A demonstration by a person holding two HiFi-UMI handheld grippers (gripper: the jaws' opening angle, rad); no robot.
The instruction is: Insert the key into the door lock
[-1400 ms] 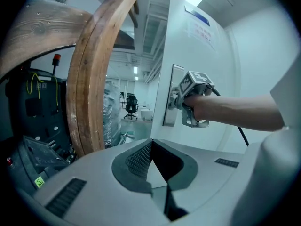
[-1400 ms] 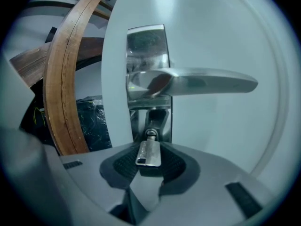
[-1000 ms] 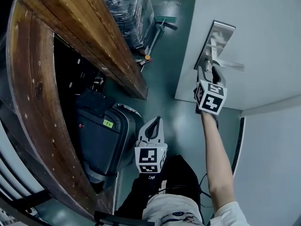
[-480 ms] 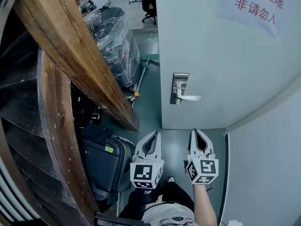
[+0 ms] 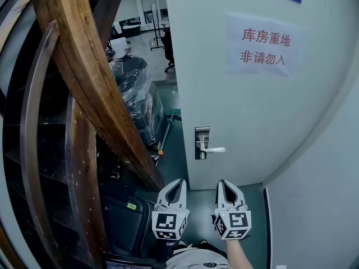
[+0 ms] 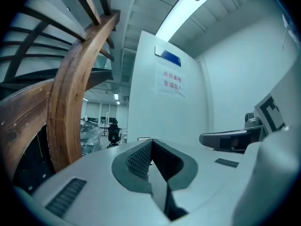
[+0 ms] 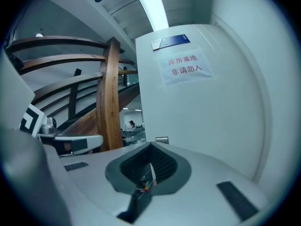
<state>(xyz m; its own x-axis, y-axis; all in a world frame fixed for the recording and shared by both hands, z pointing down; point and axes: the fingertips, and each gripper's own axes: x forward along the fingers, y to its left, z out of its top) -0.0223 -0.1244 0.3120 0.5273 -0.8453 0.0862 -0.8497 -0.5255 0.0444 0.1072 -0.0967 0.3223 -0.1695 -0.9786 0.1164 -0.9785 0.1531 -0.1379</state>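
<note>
The grey door (image 5: 252,111) stands shut ahead, with a metal lock plate (image 5: 202,142) and lever handle (image 5: 214,149) at its left edge. No key shows at the lock from this distance. My two grippers are side by side at the bottom of the head view, well short of the door and pointing at it. The left gripper (image 5: 178,181) (image 6: 150,143) is shut and empty. My right gripper (image 5: 222,182) (image 7: 151,147) is shut too. A thin pale sliver and small coloured bits show between its pads; I cannot tell what they are. The lock plate (image 7: 162,140) sits just beyond its tips.
A paper sign (image 5: 263,46) with red print hangs on the door. A curved wooden stair beam (image 5: 95,94) rises on the left, above a black suitcase (image 5: 126,220) and a plastic-wrapped load (image 5: 137,100). A pale wall (image 5: 325,206) closes the right side.
My right gripper has drawn back from the lock plate to beside the left one, and its jaws have closed. Both grippers have risen, and the view has lifted from floor to door.
</note>
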